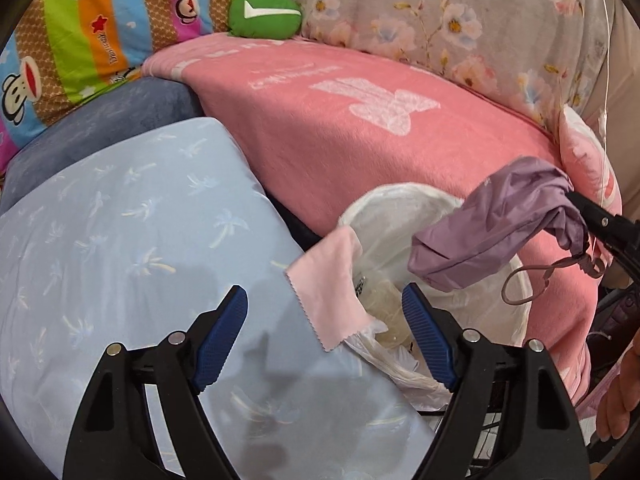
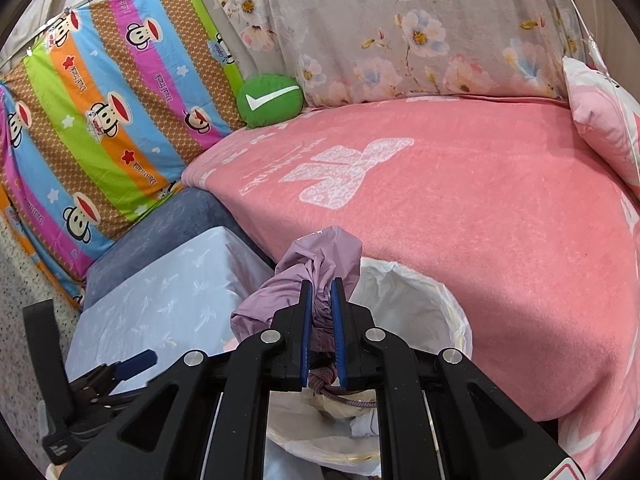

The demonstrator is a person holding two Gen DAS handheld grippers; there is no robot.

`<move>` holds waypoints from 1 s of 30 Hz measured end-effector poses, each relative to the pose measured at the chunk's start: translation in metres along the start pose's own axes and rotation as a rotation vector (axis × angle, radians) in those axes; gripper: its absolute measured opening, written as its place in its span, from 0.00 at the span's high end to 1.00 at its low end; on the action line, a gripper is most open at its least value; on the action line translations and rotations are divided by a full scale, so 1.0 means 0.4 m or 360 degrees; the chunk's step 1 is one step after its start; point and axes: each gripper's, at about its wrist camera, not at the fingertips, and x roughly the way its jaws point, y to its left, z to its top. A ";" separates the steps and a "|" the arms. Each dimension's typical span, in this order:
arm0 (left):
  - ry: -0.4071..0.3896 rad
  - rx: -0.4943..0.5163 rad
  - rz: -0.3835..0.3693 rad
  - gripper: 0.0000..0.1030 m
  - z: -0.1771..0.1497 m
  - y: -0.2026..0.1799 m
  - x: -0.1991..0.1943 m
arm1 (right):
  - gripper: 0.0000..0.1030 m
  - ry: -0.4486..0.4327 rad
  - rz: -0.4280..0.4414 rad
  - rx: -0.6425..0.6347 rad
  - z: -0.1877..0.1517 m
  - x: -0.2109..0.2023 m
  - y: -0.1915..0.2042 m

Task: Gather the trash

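My right claw [image 2: 321,300] is clamped on a bunched purple pouch [image 2: 316,268], hanging over the white-lined bin [image 2: 420,300] beside the pink bed. My left claw [image 1: 324,332] gapes empty, a pink cloth [image 1: 328,292] draped on the bin's rim between its fingers.

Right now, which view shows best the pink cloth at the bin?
The left wrist view. There the pink cloth hangs in full over the rim of the bin, between the open left gripper fingers. In the right wrist view, only a pink sliver may show behind the gripper.
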 end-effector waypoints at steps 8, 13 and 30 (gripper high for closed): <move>0.0139 0.0014 -0.0016 0.50 -0.021 -0.022 0.104 | 0.91 0.0062 -0.0019 -0.0013 -0.028 0.046 -0.008; 0.0198 0.0018 -0.0040 0.74 -0.030 -0.023 0.132 | 0.91 0.0095 -0.0029 -0.0002 -0.041 0.069 -0.021; 0.0018 0.0102 -0.0166 0.99 0.043 -0.089 0.026 | 0.91 0.0064 -0.0038 0.0017 -0.022 0.055 -0.047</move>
